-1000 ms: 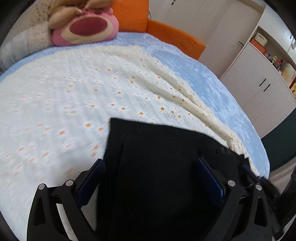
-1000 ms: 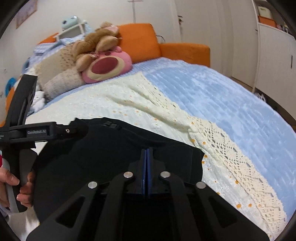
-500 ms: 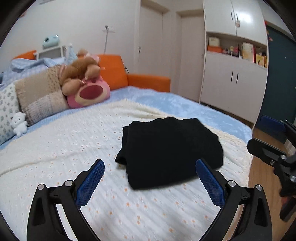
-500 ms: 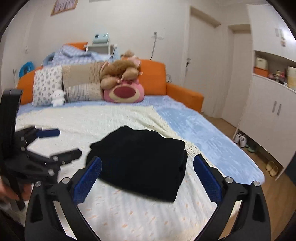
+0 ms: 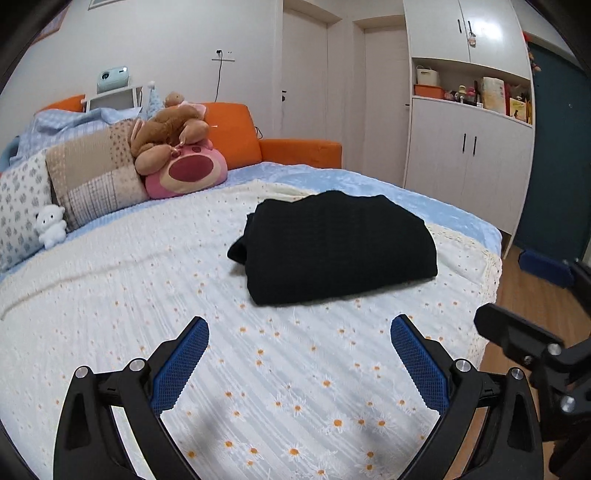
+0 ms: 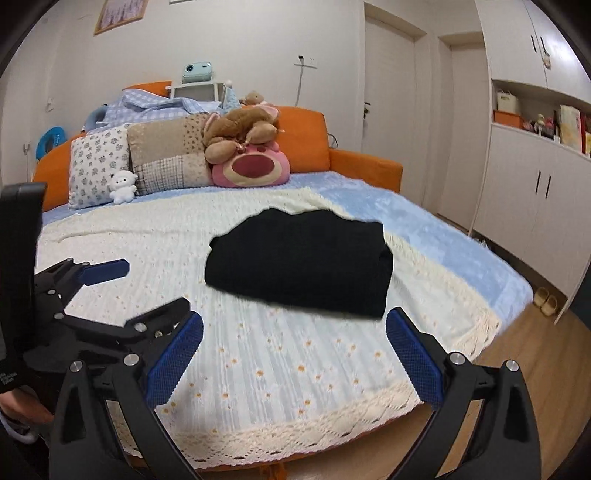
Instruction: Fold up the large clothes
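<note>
Left wrist view, my left gripper (image 5: 299,332) jaws wide apart, right gripper (image 6: 293,325) jaws just opened, nothing between, folded black knit garment (image 5: 336,247) on daisy-print bedspread (image 5: 147,295).

- The underside and inner layers of the folded black garment (image 5: 338,245) are concealed; the number of folds cannot be determined.
- The near edge of the garment is blurred in the right wrist view.
- The right gripper (image 5: 532,295) is cut off by the right edge in the left wrist view.
- The hand (image 6: 20,408) on the left gripper (image 6: 144,286) is cropped by the left edge; only part of it is shown.
- The items on the cabinet shelf (image 5: 476,94) are too small to be identified.
- The picture frame (image 6: 120,14) is cut by the top edge.
</note>
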{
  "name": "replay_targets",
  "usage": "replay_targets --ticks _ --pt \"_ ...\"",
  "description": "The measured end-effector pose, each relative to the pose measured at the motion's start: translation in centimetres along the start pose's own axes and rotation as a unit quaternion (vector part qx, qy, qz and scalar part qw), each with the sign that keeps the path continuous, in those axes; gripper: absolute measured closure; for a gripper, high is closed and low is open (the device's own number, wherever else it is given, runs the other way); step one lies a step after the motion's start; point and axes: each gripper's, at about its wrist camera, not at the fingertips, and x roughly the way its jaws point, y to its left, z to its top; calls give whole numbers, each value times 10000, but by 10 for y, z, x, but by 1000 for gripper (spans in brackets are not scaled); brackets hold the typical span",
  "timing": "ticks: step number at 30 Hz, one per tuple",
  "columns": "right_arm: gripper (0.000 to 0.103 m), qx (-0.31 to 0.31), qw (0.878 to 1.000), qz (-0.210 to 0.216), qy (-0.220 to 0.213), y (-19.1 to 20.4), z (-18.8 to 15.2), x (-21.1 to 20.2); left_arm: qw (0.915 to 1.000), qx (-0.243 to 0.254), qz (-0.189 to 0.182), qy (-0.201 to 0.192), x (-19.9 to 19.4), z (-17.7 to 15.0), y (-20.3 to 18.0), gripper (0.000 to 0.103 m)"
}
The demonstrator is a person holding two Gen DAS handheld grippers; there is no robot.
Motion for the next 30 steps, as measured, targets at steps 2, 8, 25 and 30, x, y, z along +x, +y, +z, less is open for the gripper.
replay_targets --ticks 2,8,25,30 --pt "5 11 9999 -101 10 -2 -7 3 10000 17 46 8 3 -6 1 3" --pt "5 172 9996 -160 -170 -12 -17 7 9999 -125 -37 105 12 -8 5 3" --pt "5 85 9994 -286 -149 -23 -9 18 9994 94 -270 -191 7 11 2 3" --pt "5 66 9993 -325 -193 -25 -6 18 9995 115 -214 -211 6 14 0 3"
